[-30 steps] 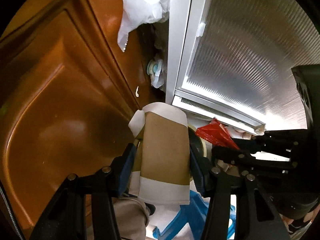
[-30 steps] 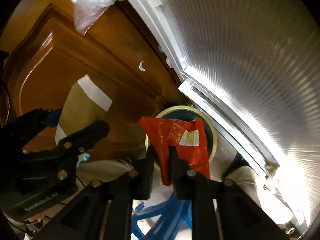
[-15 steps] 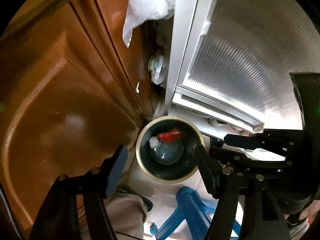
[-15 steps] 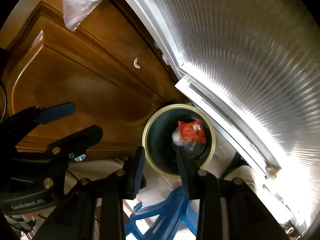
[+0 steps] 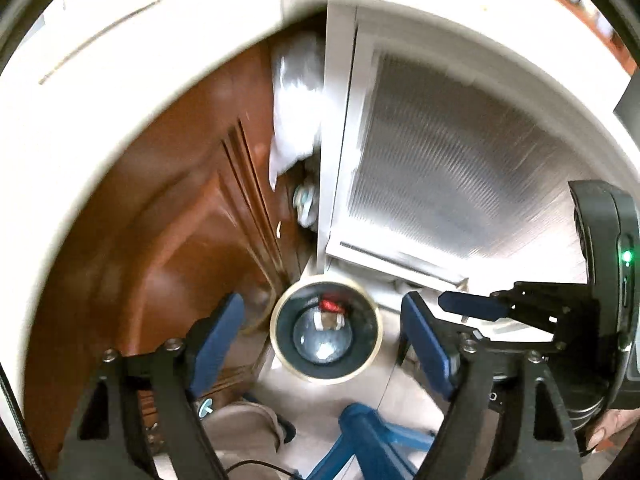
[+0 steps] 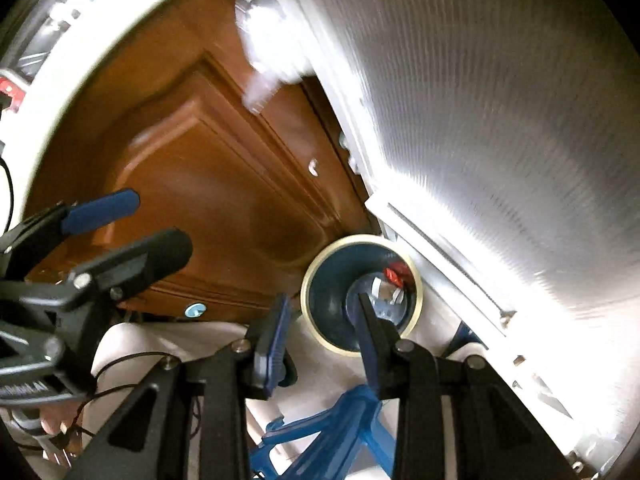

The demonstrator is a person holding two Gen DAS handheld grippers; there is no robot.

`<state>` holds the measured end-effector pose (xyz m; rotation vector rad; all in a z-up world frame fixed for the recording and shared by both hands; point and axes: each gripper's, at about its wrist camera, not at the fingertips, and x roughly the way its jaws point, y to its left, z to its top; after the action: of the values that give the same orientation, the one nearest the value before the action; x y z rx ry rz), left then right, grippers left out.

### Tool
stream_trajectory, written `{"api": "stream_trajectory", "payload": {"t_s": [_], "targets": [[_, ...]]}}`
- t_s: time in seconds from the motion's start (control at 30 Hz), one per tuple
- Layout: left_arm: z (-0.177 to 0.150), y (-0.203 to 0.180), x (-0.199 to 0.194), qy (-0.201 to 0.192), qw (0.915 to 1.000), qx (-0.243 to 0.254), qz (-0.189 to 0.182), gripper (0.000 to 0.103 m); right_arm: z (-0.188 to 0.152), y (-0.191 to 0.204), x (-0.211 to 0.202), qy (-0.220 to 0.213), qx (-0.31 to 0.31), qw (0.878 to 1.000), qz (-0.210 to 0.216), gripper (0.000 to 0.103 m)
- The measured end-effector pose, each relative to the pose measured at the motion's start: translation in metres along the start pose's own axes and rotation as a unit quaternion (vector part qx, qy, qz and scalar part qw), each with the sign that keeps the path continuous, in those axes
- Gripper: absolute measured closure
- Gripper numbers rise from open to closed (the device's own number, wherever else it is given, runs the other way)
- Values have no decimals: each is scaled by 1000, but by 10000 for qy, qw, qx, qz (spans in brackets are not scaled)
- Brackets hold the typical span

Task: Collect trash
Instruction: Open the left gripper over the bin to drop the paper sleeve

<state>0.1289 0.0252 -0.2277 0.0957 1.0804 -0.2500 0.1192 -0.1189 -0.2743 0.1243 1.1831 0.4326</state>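
A round dark bin with a cream rim [image 5: 280, 340] stands on the floor in the corner; it also shows in the right wrist view [image 6: 310, 304]. Inside lie a red wrapper [image 5: 331, 305] and a brown and white paper cup [image 5: 326, 322]; the wrapper also shows in the right wrist view [image 6: 394, 274]. My left gripper [image 5: 322, 334] is open and empty, high above the bin. My right gripper [image 6: 320, 320] is open and empty, also above it. Each gripper shows in the other's view, the right [image 5: 472, 306] and the left [image 6: 132, 228].
A brown wooden cabinet door [image 5: 168, 248] is on the left and a ribbed glass door with a white frame [image 5: 440, 172] on the right. A white plastic bag [image 5: 296, 120] hangs in the corner. A blue plastic stool [image 5: 360, 436] and a white counter edge [image 5: 120, 60] are near.
My left gripper opened and let the paper cup fall into the bin; my right gripper let go of the red wrapper, now in the bin. Both grippers have since risen away from the bin.
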Motion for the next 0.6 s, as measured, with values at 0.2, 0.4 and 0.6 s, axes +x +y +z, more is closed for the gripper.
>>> {"api": "stream_trajectory", "payload": {"t_s": [0.2,0.4,0.6], "targets": [[0,-6,-67,-690,9976,108,27,21,-4,29,-76,-915,-586,9941,-48,70],[6,-13,-134,-1639,9861,-17,-274,17,-3,48,-150,-1794,-861,9800,-24,70],[30,-25,-186,-2008,9782,54,-523,8,9,55,-222,-2473,-901,9642,-309,70]]}}
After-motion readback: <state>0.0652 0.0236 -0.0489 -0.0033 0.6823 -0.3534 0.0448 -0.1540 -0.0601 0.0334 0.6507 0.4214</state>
